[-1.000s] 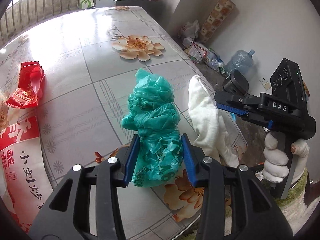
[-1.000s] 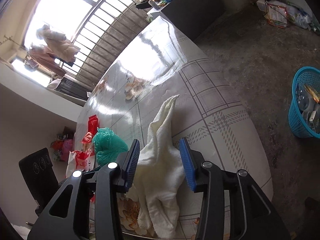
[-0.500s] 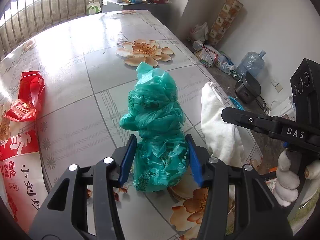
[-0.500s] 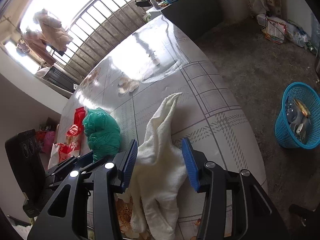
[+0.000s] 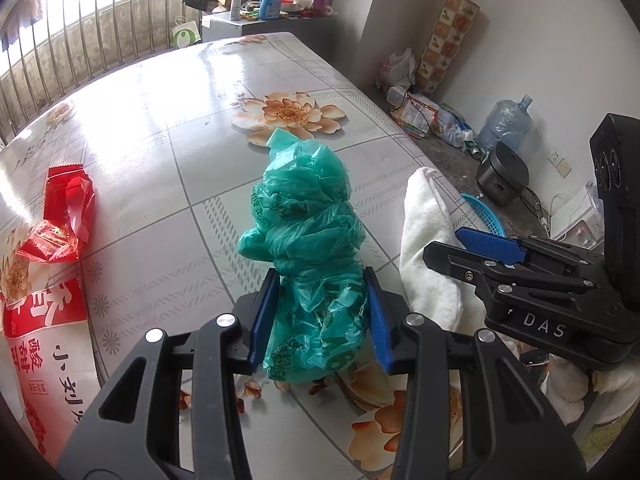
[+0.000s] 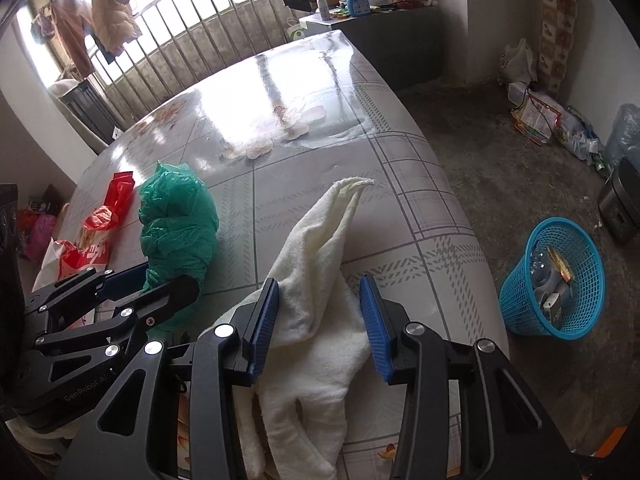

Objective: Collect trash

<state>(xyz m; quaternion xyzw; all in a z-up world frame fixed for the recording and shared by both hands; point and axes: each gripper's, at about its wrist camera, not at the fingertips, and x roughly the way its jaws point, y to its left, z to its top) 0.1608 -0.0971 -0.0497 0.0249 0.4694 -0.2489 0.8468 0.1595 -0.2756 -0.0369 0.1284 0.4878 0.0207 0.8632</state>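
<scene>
A crumpled green plastic bag (image 5: 308, 248) stands on the flowered table (image 5: 160, 128). My left gripper (image 5: 320, 320) has its blue pads against both sides of the bag's lower part, shut on it. The bag also shows in the right wrist view (image 6: 176, 224). My right gripper (image 6: 320, 320) is open, its jaws on either side of a white towel (image 6: 316, 280) at the table's near edge, not pressing it. The right gripper also shows in the left wrist view (image 5: 496, 256). A blue trash basket (image 6: 556, 276) stands on the floor to the right.
Red wrappers (image 5: 64, 212) and a red-and-white bag (image 5: 40, 344) lie at the table's left. A water jug (image 5: 508, 124), a rice cooker (image 5: 504, 176) and floor clutter sit by the right wall. A cabinet with bottles (image 5: 272, 4) stands beyond the table.
The left jaws have narrowed a little onto the green bag. The right gripper has moved closer to the left one and turned, with the basket now nearer in its view.
</scene>
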